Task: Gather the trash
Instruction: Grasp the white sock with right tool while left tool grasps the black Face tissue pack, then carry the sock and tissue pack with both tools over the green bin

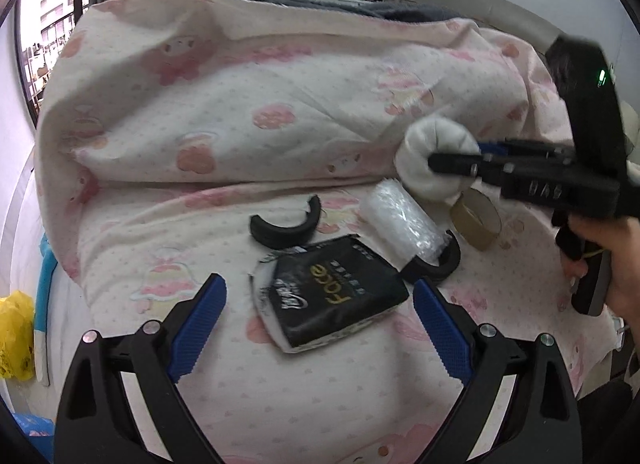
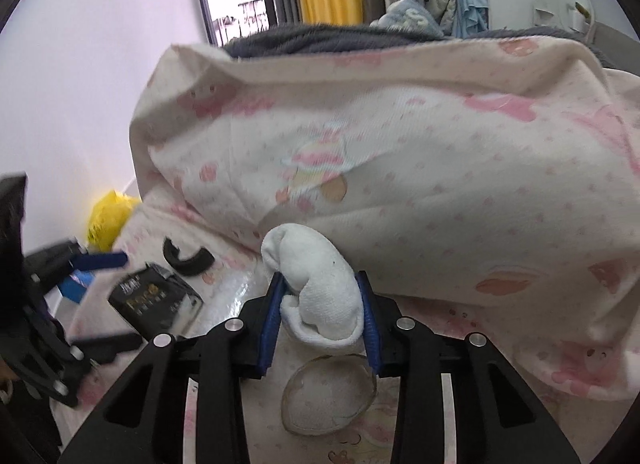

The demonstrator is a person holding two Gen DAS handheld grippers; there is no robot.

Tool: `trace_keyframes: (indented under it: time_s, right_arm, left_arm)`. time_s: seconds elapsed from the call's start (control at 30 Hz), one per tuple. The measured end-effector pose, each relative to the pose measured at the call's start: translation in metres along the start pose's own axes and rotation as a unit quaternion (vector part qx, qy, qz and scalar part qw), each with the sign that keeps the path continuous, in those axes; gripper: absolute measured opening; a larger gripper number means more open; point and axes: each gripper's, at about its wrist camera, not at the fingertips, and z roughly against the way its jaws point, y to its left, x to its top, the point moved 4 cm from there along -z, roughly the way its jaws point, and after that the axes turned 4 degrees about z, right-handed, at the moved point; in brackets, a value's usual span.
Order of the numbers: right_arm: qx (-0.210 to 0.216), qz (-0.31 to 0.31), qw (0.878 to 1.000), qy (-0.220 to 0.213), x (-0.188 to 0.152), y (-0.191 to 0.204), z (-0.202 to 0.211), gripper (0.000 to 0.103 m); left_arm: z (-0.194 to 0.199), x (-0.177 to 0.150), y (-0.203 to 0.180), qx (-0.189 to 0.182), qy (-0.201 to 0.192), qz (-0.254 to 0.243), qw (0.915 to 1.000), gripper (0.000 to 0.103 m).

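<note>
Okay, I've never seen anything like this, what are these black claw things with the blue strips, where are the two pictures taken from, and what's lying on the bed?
No robot here: a person holds a hand-operated gripper in each hand, and each carries a wide-angle camera looking along its two blue-padded fingers. One picture is from the left gripper, the other from the right gripper.

The left gripper is open, above a black tissue pack. The right gripper is shut on a balled white sock; the left view shows it from the side.

On the pink-patterned bedding also lie two black curved pieces, a clear plastic wrap roll and a brown tape ring. A yellow bag sits beside the bed.
</note>
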Motion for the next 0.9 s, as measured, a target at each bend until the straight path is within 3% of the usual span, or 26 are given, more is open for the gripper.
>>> trace_keyframes:
  time_s: [0.37, 0.43, 0.53, 0.9]
  right_arm:
    - [0.034, -0.041, 0.998, -0.036, 0.006, -0.001, 0.022, 0.036]
    - [0.037, -0.043, 0.998, -0.035, 0.006, 0.003, 0.023, 0.036]
    - [0.048, -0.053, 0.997, -0.03, 0.004, 0.011, 0.022, 0.036]
    - [0.075, -0.092, 0.992, -0.039, 0.005, 0.042, 0.034, 0.036]
  left_arm:
    - [-0.023, -0.001, -0.006, 0.017, 0.015, -0.002, 0.9997, 0.095]
    - [-0.024, 0.0, -0.006, 0.018, 0.014, -0.003, 0.9997, 0.087]
    - [-0.026, 0.002, -0.008, 0.017, 0.014, -0.004, 0.9998, 0.085]
    - [0.011, 0.002, 0.007, 0.017, -0.013, -0.004, 0.9998, 0.083]
